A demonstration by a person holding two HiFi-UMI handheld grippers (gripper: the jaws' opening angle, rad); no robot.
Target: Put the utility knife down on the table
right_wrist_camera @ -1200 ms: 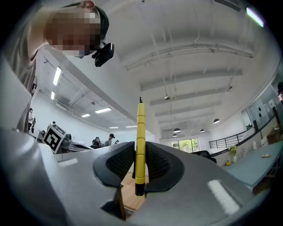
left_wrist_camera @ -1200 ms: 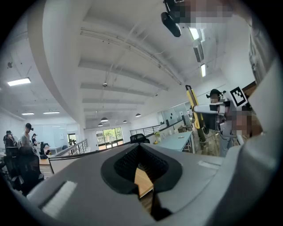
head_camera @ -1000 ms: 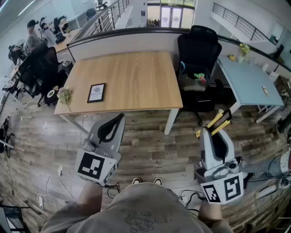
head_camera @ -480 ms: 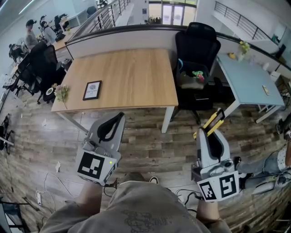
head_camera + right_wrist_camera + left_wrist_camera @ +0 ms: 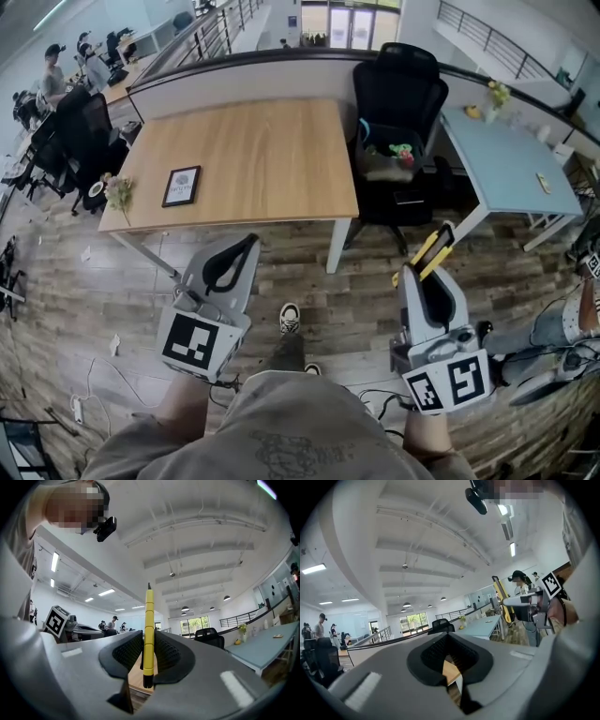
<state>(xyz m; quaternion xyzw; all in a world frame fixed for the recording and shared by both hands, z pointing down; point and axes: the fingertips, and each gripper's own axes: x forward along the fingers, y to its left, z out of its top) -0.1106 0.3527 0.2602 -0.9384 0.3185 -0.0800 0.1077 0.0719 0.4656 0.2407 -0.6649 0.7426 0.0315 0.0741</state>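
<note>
Two grippers in play, but only one of them matters. Head view first: the right gripper (image 5: pixel 419 274) has its jaws clamped on the utility knife (image 5: pixel 432 248); the yellow handle pokes out past the jaw tips, long axis running forward and a bit to the right, out over the floor (image 5: pixel 309 281) and well apart from any tabletop; the wooden table (image 5: pixel 253 150) sits ahead and off to the left, with a picture frame (image 5: pixel 181 186) on its left part; there's a pale blue table (image 5: pixel 506 155) off to the right too, so I can't swear which one is meant, though the wooden one looks like the target to me; the left gripper (image 5: pixel 247 246) is nearer that table's front edge but carries nothing.

Left gripper view: jaws pressed together and empty; just a sliver of wood tabletop shows past them.

Right gripper view: the knife stands straight up between the pads, gripped near its dark lower end; wood tabletop shows behind it, so the jaws are aimed at that table.

Versus a second ago: same grip; the table has slid left in the head view and a shoe (image 5: pixel 290 319) has stepped out in front; my guess is the person is walking up and the setting-down hasn't begun.
</note>
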